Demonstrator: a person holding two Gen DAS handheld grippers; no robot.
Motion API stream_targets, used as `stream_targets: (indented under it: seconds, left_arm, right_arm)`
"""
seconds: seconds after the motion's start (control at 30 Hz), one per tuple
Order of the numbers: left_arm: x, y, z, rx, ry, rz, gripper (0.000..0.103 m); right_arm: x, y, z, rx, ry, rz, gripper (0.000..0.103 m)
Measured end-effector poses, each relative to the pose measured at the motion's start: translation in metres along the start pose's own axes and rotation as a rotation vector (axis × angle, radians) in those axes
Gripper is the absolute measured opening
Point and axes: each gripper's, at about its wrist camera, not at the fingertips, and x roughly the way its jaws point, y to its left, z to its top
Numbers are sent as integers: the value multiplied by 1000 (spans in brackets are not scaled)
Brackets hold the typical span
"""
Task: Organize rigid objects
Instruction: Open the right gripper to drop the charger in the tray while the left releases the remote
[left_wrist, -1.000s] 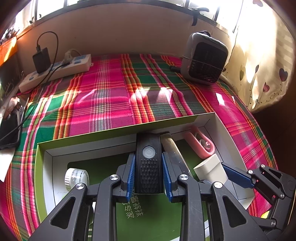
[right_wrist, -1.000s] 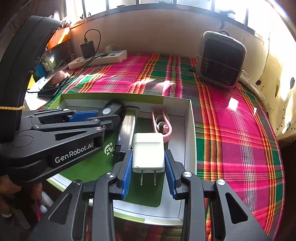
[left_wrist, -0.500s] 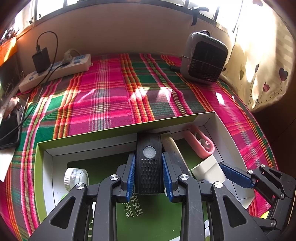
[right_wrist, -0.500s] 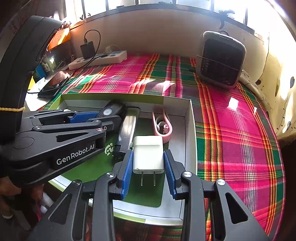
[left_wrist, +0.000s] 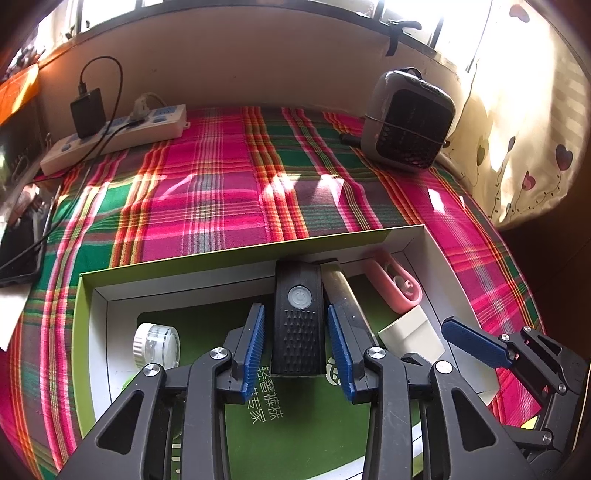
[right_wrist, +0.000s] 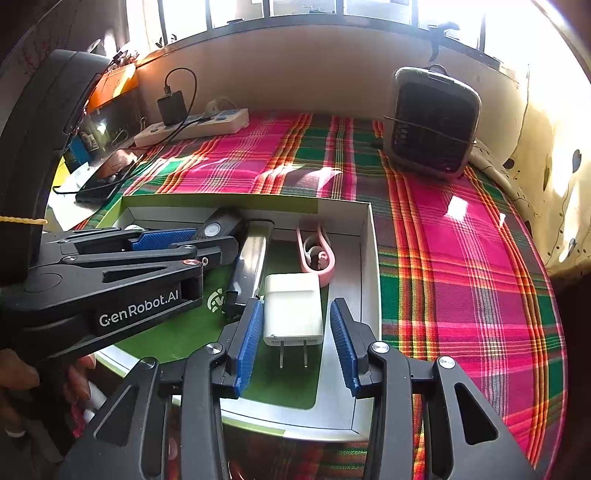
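One box (right_wrist: 371, 258), five items inside, both grippers' fingers spread, left gripper (left_wrist: 297, 341) straddling remote (left_wrist: 298, 317), right gripper (right_wrist: 295, 338) straddling charger (right_wrist: 293, 308).

Sunlit plaid tablecloth (left_wrist: 221, 192) below a window (right_wrist: 303, 7), perhaps barred.

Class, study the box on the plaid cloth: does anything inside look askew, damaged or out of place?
Nothing stands out. The black device, metal bar, pink clip and white charger lie side by side in the box, none visibly damaged.
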Motion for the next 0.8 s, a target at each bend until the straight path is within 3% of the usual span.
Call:
stream_targets:
  seconds: [0.8]
  left_arm:
    - [-62, 3, -29, 16, -81, 26, 34]
  right_arm:
    - [-40, 5, -19, 42, -59, 0, 48]
